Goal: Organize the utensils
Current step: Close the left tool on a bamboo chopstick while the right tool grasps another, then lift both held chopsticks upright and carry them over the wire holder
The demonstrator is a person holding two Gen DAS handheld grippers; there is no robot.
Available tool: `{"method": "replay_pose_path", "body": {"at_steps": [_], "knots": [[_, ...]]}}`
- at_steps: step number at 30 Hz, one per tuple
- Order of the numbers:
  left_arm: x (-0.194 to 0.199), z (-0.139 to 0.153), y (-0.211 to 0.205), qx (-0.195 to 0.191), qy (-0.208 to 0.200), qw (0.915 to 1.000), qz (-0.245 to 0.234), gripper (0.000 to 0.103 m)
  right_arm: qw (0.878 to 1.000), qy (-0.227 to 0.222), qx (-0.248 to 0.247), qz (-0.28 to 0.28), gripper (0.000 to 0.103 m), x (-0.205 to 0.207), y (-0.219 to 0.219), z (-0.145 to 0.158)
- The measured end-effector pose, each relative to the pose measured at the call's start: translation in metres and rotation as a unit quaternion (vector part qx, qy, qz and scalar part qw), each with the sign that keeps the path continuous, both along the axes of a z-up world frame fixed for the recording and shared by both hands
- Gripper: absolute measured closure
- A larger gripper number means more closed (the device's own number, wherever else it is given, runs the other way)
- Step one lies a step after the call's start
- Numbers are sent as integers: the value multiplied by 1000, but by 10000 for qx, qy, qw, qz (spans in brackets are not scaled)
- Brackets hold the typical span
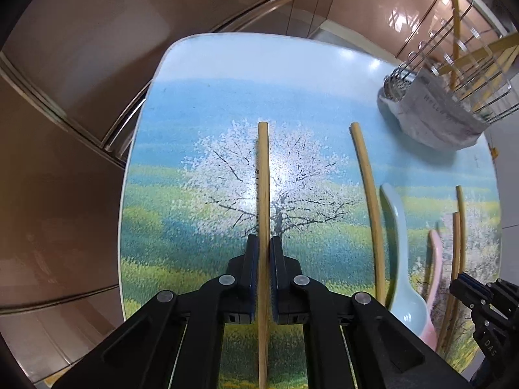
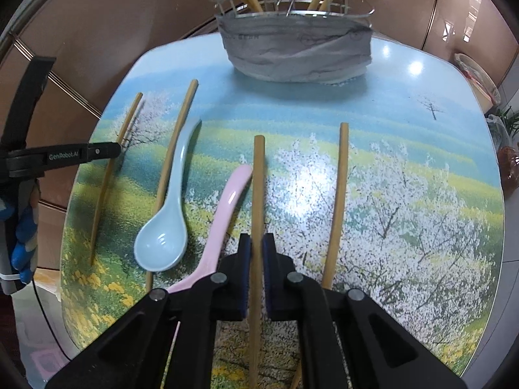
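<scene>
Left wrist view shows your left tongs (image 1: 264,243) clamped on a bamboo chopstick (image 1: 263,175) that runs straight ahead between the pads, with a second chopstick (image 1: 366,194) just to their right, then the blue spoon (image 1: 400,253), and the wire holder (image 1: 447,97) well ahead and to the right. Right wrist view shows your right tongs (image 2: 256,243) clamped on another chopstick (image 2: 258,194); the pink spoon (image 2: 223,214) lies touching or almost touching it on the left, and one more chopstick (image 2: 337,201) lies just to the right. Each stick is gripped low along its length, so it could pivot or slip as you carry it, and the right one might drag the pink spoon across the surface (image 2: 405,227). Only the right view shows the holder's mouth with chopsticks already inside, and your gloved hand; only the left shows the surface's far-left edge.
</scene>
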State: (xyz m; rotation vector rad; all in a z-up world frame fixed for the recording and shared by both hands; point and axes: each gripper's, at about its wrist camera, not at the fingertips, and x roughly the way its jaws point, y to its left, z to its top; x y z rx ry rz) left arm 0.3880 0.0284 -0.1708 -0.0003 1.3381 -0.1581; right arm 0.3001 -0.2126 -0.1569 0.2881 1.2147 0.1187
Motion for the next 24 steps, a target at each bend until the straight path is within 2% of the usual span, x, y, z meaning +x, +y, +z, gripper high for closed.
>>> {"method": "replay_pose_path", "body": {"at_steps": [8,17,21,24], "knots": [[-39,35,14,-387,-388,9985,74,97,9977,-639,223,-67,97,-46,-10,38],[-84,85,35,-838,-788,9933,137,97,9919,-1220,327,-136,97,-93,-1,80],[-97,122,28,-1141,-1201,9862,79,97,9870,-1570,310,-173,97,-108,-4,109],[-103,162,23,-1479,-1622,9756,20,97,9811,-1903,280,-194,97,-108,-4,136]]}}
